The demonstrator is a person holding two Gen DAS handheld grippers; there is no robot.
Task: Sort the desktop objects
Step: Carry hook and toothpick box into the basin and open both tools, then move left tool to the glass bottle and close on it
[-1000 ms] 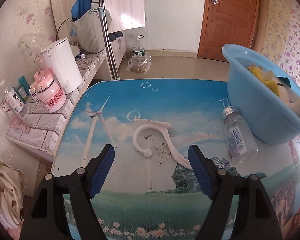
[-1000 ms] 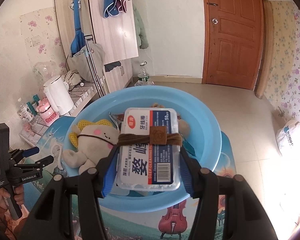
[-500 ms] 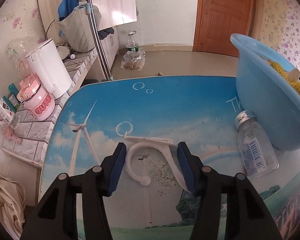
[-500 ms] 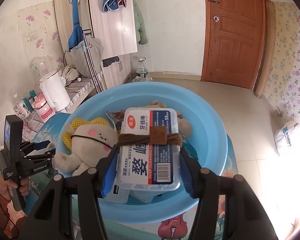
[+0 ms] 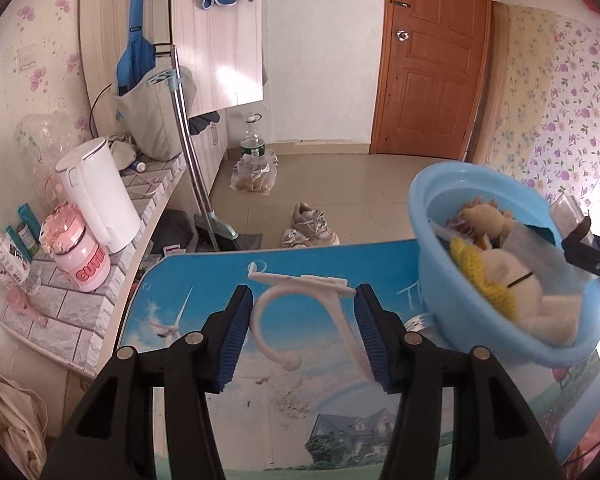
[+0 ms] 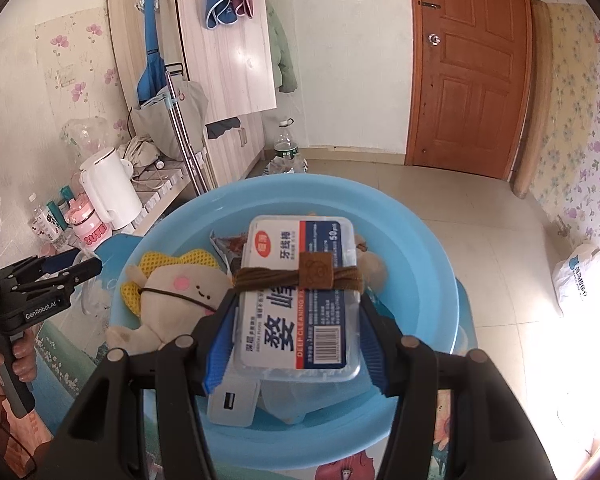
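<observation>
The left tool has its ribbed blue pads closed against a curved white plastic hook with a flat bar top and a ball tip, which sits between the pads, seemingly raised off the glossy picture-printed table, with the round sky-blue plastic basin just to the right. The right tool clamps a clear rectangular plastic floss-pick box with a blue and white label, ringed by a brown cord band with a leather tag, above that basin, where a soft beige plush toy with a yellow mesh back lies
</observation>
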